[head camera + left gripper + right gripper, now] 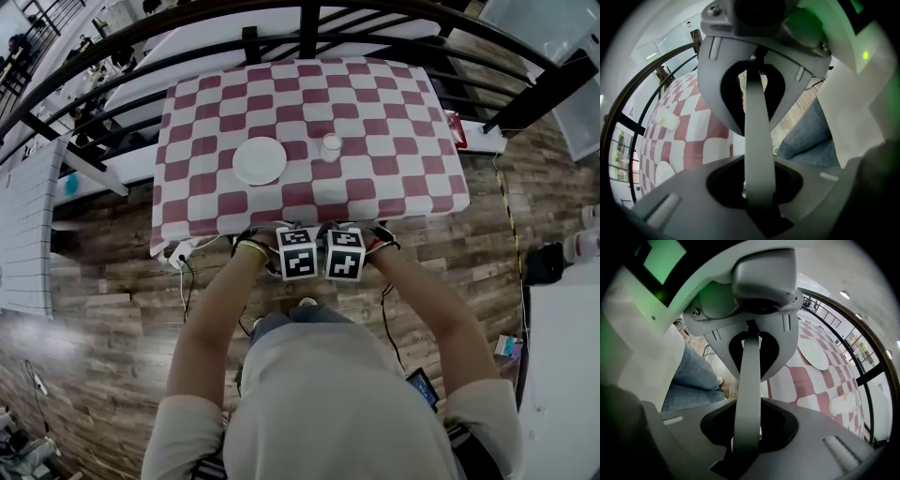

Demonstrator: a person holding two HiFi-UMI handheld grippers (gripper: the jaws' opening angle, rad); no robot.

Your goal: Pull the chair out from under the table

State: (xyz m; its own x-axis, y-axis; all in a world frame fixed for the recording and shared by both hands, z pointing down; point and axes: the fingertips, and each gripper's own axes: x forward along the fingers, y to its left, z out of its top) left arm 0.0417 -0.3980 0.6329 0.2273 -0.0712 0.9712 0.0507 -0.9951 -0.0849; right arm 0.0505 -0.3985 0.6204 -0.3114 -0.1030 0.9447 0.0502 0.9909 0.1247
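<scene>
Table (394, 178): draped in a red-and-white checked cloth. It carries a white round plate (260, 160) and a white cup (331, 146), both well back from the near edge.
Left tool (298, 255): clenched on a pale grey chair back rail (758, 140), which runs straight through the hollows of both jaws in the left gripper view.
Right tool (344, 255): clamped on that rail in the same way, just right of the left tool, with their marker cubes nearly touching.
Chair: tucked under the near side of the table. In the head view the cloth and the tools hide it, so we see only its rail.
Step in hand: we judge this to be the grasp before the pull. Both tools point steeply down at the near edge, and the chair is not yet out.
Next move: we think it calls for a steady, level draw toward the near side with both grips firm. The person's blue-jeaned legs (806, 140) stand close, so a step back looks necessary, and the hanging cloth must not be dragged along.
</scene>
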